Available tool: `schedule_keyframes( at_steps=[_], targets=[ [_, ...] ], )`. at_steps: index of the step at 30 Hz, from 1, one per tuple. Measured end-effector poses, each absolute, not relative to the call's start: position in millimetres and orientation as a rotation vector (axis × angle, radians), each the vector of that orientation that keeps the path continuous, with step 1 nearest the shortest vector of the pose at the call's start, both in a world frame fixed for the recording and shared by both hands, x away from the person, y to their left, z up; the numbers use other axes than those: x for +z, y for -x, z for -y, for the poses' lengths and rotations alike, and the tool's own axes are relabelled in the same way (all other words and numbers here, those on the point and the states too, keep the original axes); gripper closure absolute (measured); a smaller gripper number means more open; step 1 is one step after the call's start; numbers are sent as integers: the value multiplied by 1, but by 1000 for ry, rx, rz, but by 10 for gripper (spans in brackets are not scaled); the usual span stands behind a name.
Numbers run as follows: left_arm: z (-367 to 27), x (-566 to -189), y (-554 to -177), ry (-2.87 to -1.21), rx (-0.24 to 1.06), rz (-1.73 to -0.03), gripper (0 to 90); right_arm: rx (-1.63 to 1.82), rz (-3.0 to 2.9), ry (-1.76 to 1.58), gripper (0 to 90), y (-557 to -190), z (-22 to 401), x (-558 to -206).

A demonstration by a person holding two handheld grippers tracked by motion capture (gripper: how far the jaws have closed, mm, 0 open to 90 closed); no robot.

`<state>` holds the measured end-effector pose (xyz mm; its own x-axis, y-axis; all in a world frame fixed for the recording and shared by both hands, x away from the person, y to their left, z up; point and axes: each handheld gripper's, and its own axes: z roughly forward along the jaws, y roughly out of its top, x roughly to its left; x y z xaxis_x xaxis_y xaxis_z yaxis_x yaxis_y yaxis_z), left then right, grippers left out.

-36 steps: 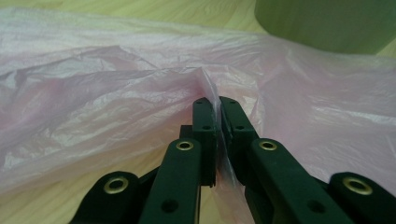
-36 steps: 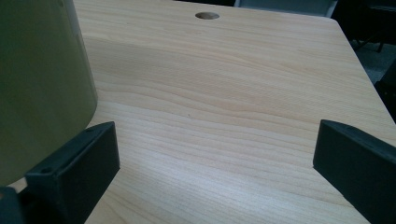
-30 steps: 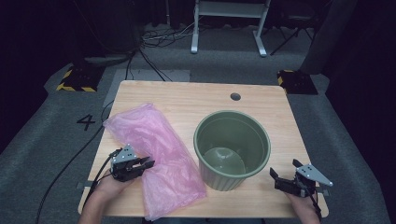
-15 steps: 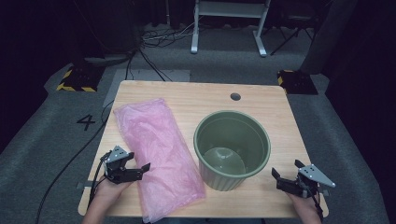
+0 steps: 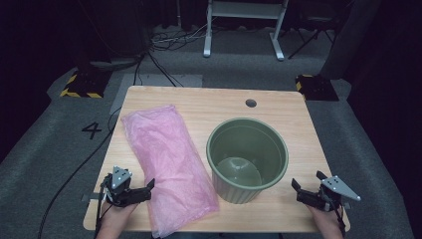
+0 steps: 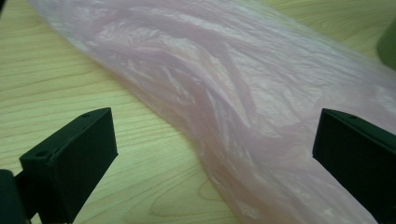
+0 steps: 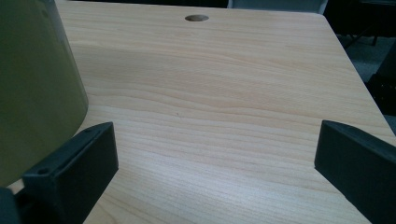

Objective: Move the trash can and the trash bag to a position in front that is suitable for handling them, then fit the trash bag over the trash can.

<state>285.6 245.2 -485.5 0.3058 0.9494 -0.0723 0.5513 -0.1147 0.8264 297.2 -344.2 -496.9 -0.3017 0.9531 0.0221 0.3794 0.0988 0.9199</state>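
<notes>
Green ribbed plastic pot [image 5: 247,160] upright at about 4 o'clock from table centre, mouth open upward; inside, just its pale round floor, apparently empty, though the near inner wall stays hidden.

Pink plastic bag [image 5: 167,162] flat on the wooden table [image 5: 209,102], left of the pot and close beside it, whether touching not clear. Long axis from 11 o'clock down to 5 o'clock, near end just past the front table edge.

Left gripper [image 5: 149,190] at 7 o'clock by the front left corner, jaws just opened wide, one over bare wood, the other over the bag's edge, pinching nothing. Right gripper [image 5: 298,190] at 5 o'clock near the front right corner, jaws spread, empty, pot wall just beside one jaw.

Bare wood across the far half, around the cable hole [image 5: 251,103] at 1 o'clock.
</notes>
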Motion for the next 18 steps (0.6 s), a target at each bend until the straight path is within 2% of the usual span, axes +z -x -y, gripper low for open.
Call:
schedule_keyframes(
  at_steps=[10, 18],
  targets=[
    [-241, -485, -290, -1740, 637, -1431, 2, 1194, -1745, -1322, 0, -296, 347, -497],
    [-242, -483, -303, -1699, 554, -1491, 25, 1199, -1752, -1307, 0, -296, 344, -496]
  ],
)
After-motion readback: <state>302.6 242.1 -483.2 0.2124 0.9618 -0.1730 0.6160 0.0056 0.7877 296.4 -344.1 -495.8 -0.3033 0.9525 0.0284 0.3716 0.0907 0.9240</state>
